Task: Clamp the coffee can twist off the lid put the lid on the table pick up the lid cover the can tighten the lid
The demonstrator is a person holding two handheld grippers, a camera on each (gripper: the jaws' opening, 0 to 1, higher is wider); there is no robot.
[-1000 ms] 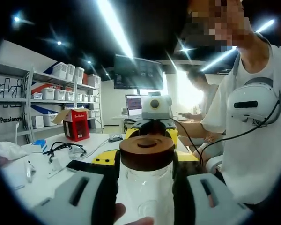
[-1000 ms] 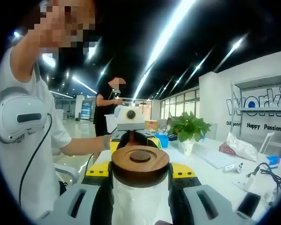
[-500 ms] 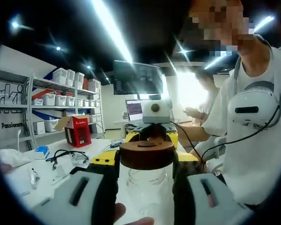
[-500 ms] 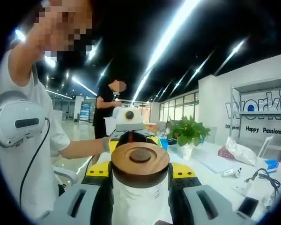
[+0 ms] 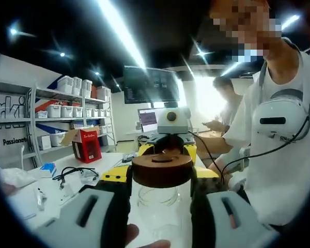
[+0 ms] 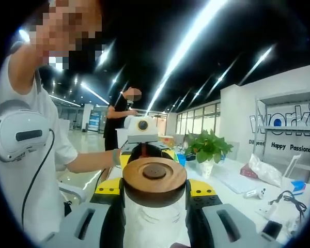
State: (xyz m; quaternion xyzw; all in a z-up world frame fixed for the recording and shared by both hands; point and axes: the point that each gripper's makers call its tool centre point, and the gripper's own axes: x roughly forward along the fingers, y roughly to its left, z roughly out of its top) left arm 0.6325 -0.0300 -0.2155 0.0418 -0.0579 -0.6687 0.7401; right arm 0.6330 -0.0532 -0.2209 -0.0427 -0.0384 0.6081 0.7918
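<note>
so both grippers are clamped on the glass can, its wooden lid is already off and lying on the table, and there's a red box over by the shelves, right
Not quite: the wooden lid is not on the table; it sits on top of the glass can, as the left gripper view shows. The rest holds: the left gripper and the right gripper are clamped on the can, and the red box stands by the shelves.

"Happy Passionate" reads on the wall sign [image 6: 293, 146] at right of the right gripper view, under big partial letters "work".
</note>
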